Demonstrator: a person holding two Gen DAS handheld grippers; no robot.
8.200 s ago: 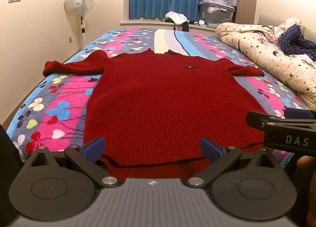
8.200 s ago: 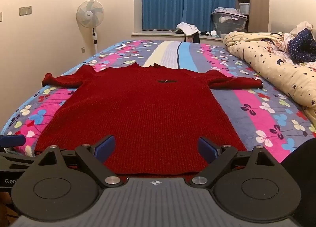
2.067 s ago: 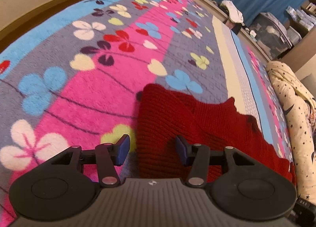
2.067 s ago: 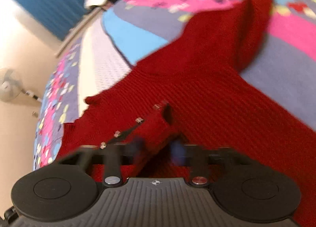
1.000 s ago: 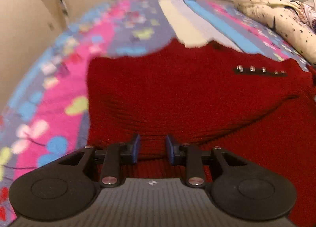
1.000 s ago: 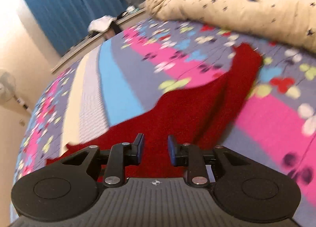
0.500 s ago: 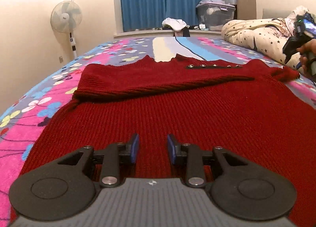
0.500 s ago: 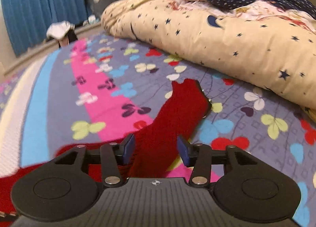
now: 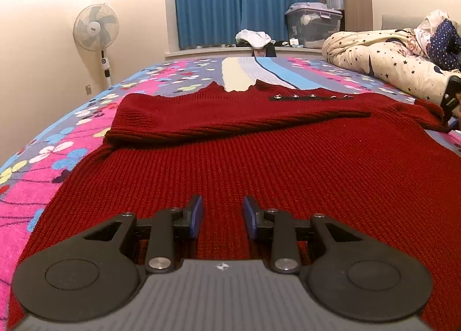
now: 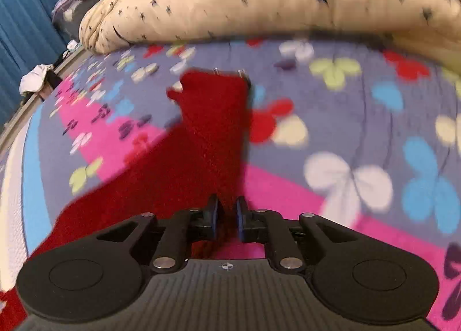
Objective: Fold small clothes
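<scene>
Meanwhile right claw (image 10: 226,217) pinches the red sweater's (image 9: 259,164) sleeve (image 10: 213,118).

both the left gripper (image 9: 222,216) and right gripper (image 10: 226,217) are matte black, with blue pads, silver screws and ribbed grey bases.

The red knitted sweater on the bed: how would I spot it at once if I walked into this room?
Start at the wide bed with its flowered pink, grey and blue blanket, below the blue curtains. Spread across its middle lies the dark red ribbed knit sweater, one sleeve folded across its chest. Unlike the cream star-printed quilt bunched to the right, it is plain red with a row of small metal studs.
</scene>
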